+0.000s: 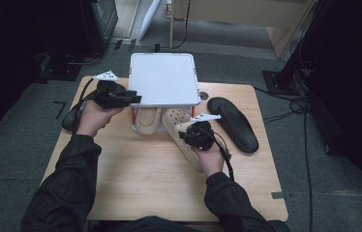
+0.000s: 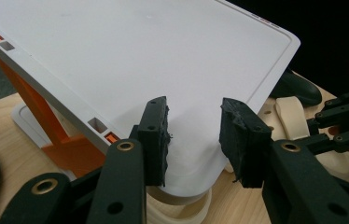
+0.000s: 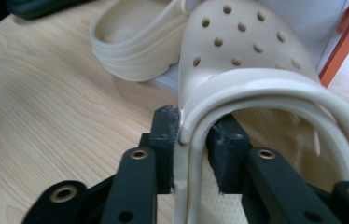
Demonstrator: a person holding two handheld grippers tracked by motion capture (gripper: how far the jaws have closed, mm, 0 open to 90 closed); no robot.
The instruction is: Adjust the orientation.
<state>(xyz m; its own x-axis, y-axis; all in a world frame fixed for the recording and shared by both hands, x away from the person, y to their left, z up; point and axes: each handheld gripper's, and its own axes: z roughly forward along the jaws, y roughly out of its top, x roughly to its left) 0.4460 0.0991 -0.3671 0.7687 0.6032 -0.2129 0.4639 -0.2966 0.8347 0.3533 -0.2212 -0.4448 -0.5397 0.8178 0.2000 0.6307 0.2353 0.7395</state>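
On wood table (image 1: 145, 183), no legible labels, right hand-held gripper (image 3: 192, 140) clamps cream clog (image 3: 247, 60) rim, left hand-held gripper (image 2: 193, 135) open at white rack (image 2: 140, 56) edge.

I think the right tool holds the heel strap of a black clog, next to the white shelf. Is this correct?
Not fully. The clog is cream, not black; the right gripper view shows the right tool with the clog's heel strap between its jaws, next to the white shelf. The black things on the table are flat insoles.
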